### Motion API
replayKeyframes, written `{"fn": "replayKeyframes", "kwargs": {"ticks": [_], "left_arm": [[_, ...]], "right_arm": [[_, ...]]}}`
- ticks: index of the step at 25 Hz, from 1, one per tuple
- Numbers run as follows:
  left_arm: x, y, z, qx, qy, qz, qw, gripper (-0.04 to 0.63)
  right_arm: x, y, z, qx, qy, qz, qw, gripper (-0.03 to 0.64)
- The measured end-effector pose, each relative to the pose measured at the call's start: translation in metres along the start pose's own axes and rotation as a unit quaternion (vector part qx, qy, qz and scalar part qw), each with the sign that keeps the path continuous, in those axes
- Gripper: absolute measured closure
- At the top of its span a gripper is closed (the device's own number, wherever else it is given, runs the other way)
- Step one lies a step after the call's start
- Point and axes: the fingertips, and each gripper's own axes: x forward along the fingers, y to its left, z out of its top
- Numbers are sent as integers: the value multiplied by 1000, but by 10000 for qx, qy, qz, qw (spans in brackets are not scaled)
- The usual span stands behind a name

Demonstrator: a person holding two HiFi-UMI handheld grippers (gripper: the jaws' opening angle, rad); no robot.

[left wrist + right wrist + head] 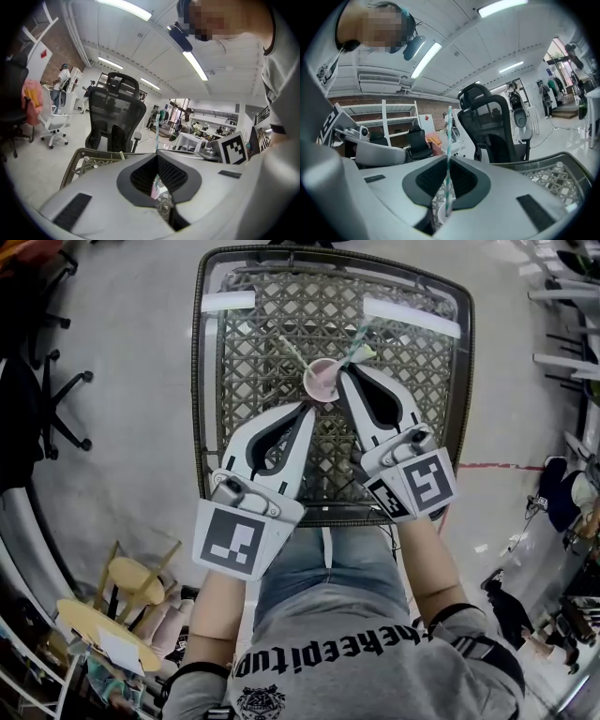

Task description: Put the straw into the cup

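Note:
A pink cup (321,381) stands in the middle of the wicker table (201,381). My left gripper (310,409) reaches it from the near side and is shut on its near rim; in the left gripper view a pink sliver of the cup (153,187) shows between the shut jaws. From the right, my right gripper (341,371) is shut on a teal-and-white striped straw (449,159). The straw (357,341) stands slanted over the cup, and its lower end dips into the cup's mouth (440,214). A green straw (291,352) lies just left of the cup.
Two white strips (228,301) (412,317) lie along the table's far corners. A black mesh office chair (115,117) stands beyond the table. On the floor at the left are a dark swivel chair (47,399) and a yellow stool (131,577).

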Motion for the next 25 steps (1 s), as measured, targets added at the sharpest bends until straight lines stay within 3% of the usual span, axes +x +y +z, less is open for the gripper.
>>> {"fn": "replayKeyframes", "kwargs": {"ticks": [25], "left_arm": [[21,16,-38,-133,79,102,9998,578]], "right_arm": [[13,-17,-50,-64,25,-21,10000,577]]}}
